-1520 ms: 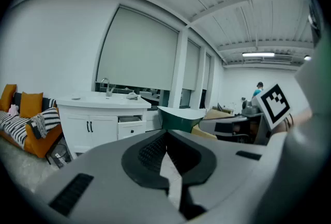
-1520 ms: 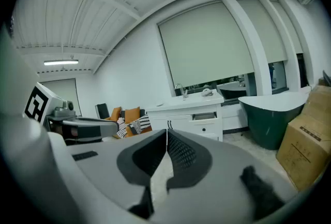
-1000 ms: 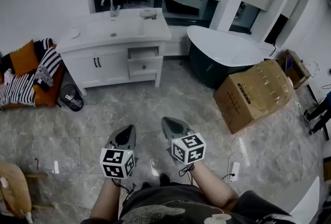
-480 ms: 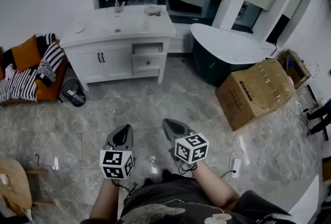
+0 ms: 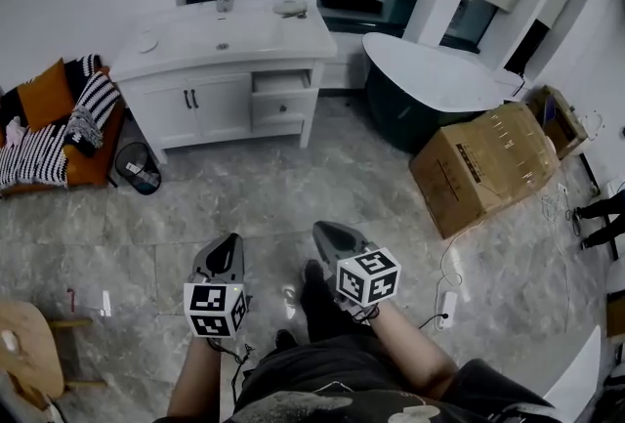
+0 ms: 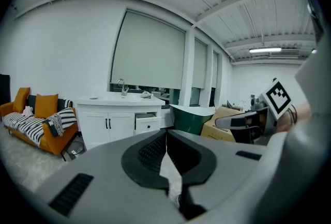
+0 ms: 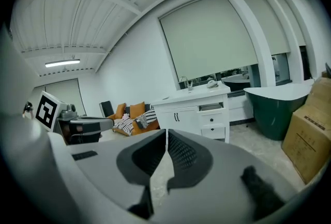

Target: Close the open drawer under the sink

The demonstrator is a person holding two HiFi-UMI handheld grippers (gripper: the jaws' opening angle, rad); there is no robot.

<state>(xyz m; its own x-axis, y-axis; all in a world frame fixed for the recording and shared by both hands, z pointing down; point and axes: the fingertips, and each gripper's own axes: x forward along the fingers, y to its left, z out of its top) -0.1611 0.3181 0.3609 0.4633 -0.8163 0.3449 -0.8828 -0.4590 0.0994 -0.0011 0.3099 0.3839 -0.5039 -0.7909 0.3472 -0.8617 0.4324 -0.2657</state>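
A white vanity [image 5: 225,42] with a sink and tap stands against the far wall. Its top right drawer [image 5: 281,82] is pulled partly out, above a closed drawer. That drawer also shows in the left gripper view [image 6: 146,116] and the right gripper view [image 7: 212,107], still far off. Both grippers hang low in front of the person, well short of the vanity, pointing toward it. My left gripper [image 5: 232,242] [image 6: 166,134] is shut and empty. My right gripper [image 5: 322,232] [image 7: 166,134] is shut too, with nothing between its jaws.
An orange sofa [image 5: 49,133] with striped cushions and a small bin [image 5: 137,174] lie left of the vanity. A dark green bathtub [image 5: 430,89] and a cardboard box [image 5: 483,167] stand to the right. A power strip [image 5: 449,299] and cable lie on the marble floor; a wooden stool [image 5: 24,353] is near left.
The vanity has drawn a little nearer and lower in the head view. A dark shoe has stepped forward between the grippers. Both grippers stay shut and side by side.
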